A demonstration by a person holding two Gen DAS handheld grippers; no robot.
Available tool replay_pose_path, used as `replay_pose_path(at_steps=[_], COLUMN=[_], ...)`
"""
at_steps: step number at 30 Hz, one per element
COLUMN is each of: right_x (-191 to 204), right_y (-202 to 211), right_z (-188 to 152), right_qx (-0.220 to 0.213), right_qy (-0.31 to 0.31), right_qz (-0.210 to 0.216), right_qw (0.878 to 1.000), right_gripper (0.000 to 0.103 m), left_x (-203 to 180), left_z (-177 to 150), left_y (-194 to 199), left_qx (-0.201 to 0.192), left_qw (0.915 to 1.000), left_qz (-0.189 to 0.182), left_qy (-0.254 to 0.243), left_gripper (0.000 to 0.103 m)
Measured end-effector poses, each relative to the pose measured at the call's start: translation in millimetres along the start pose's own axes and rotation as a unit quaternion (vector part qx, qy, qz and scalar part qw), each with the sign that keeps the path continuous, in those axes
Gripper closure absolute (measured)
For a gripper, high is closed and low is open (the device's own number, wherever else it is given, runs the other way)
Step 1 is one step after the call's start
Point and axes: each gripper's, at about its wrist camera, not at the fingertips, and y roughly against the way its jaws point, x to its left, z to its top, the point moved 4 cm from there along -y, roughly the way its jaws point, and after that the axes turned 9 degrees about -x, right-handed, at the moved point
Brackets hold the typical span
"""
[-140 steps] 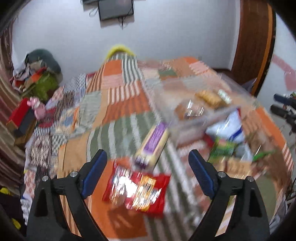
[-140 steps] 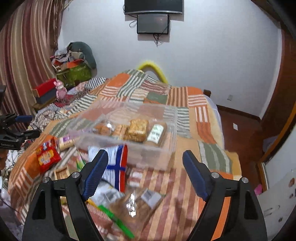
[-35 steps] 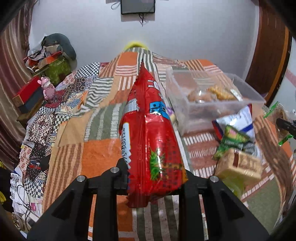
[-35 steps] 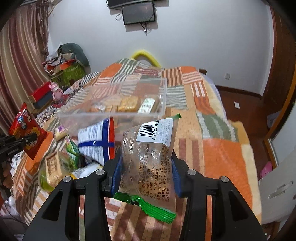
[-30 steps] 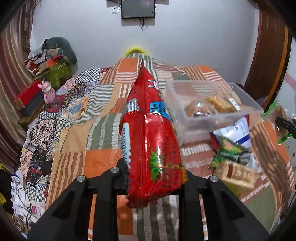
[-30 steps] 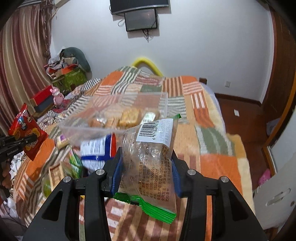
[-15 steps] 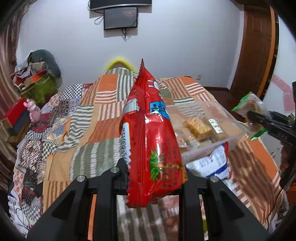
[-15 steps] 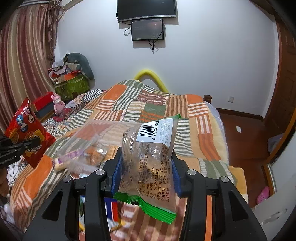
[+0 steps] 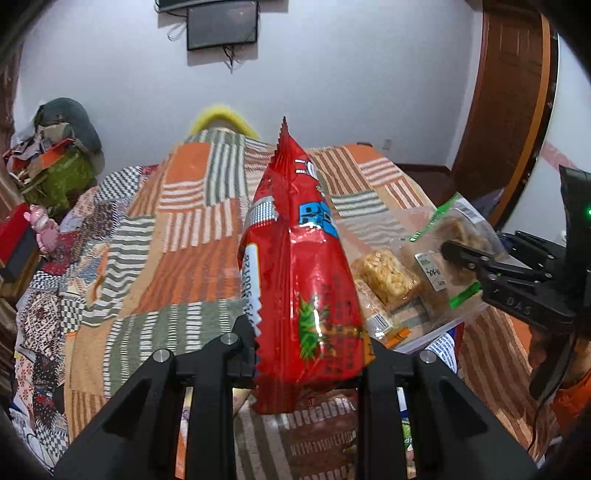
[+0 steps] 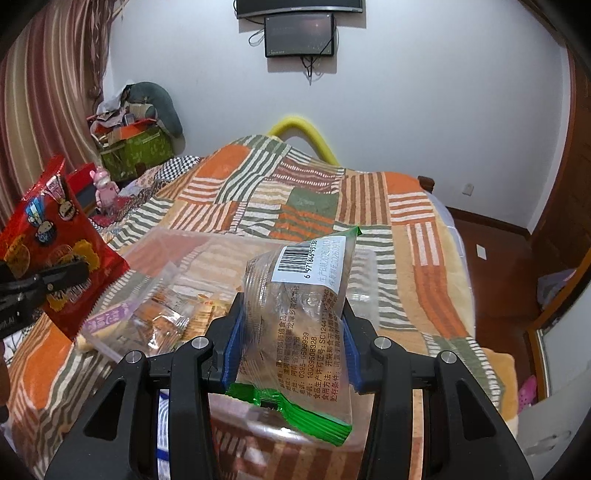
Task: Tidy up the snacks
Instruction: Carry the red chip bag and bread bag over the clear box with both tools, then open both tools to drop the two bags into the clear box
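Observation:
My left gripper [image 9: 308,354] is shut on a red snack bag [image 9: 299,280], held upright above the bed; it also shows in the right wrist view [image 10: 55,243] at the left. My right gripper [image 10: 290,341] is shut on a clear packet with green ends and a barcode label [image 10: 299,325], held over the clear plastic bin [image 10: 177,258]. The bin holds several wrapped snacks, among them a yellow biscuit pack [image 9: 384,273]. The right gripper with its packet [image 9: 458,236] shows at the right of the left wrist view, above the bin.
A patchwork quilt [image 10: 295,199] covers the bed. A blue and white bag [image 10: 162,435] lies below the bin's near side. A cluttered pile with a green box [image 10: 136,147] and a pink toy [image 10: 105,188] sit at the left. A dark screen [image 10: 299,33] hangs on the wall.
Both grippers closed on their packets, lifted them from the bed and moved toward the bin. In the last half second the right packet came over the bin and the red bag drew closer.

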Motion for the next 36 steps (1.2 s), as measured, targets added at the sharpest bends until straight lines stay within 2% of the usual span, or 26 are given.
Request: replay_pose_path(at_steps=[10, 13, 14, 15, 17, 25, 29, 36], right_x=[-1.3, -0.5, -0.8, -0.5, 0.3, 7.6, 10.2, 18.2], right_y=[-13.3, -14.0, -14.5, -14.6, -13.5, 9.9, 24.1, 43.3], right_z=[-9.5, -10.5, -10.4, -9.8, -8.3, 2.4, 4.1, -5.1], right_qx=[0.020, 0.025, 0.026, 0.026, 0.027, 0.004, -0.004, -0.007], right_qy=[-0.010, -0.010, -0.010, -0.011, -0.013, 0.004, 0.002, -0.003], right_qz=[0.007, 0.009, 0.010, 0.010, 0.013, 0.015, 0.029, 0.049], right_qw=[1.000, 1.000, 1.000, 1.000, 0.999, 1.000, 1.000, 0.999], right_gripper=[0.061, 0.060, 0.060, 0.060, 0.059, 0.058, 0.052, 0.049], left_x=[-12.7, -16.5, -16.7, -17.4, -18.9, -16.7, -11.3, 5.4], left_z=[2.3, 1.3, 1.4, 1.6, 1.5, 2.7, -1.6, -21.1], left_y=[-14.7, -18.0, -18.5, -18.3, -14.8, 4.5, 16.3, 32.3], left_qx=[0.001, 0.004, 0.006, 0.006, -0.001, -0.014, -0.015, -0.011], left_qw=[0.9998, 0.9996, 0.9995, 0.9994, 0.9993, 0.9992, 0.9993, 0.9988], left_qz=[-0.007, 0.000, 0.002, 0.004, -0.002, -0.007, -0.006, 0.018], left_qy=[-0.017, -0.028, -0.031, -0.034, -0.036, -0.037, -0.035, -0.045], left_gripper=[0.079, 0.076, 0.071, 0.063, 0.055, 0.050, 0.047, 0.039])
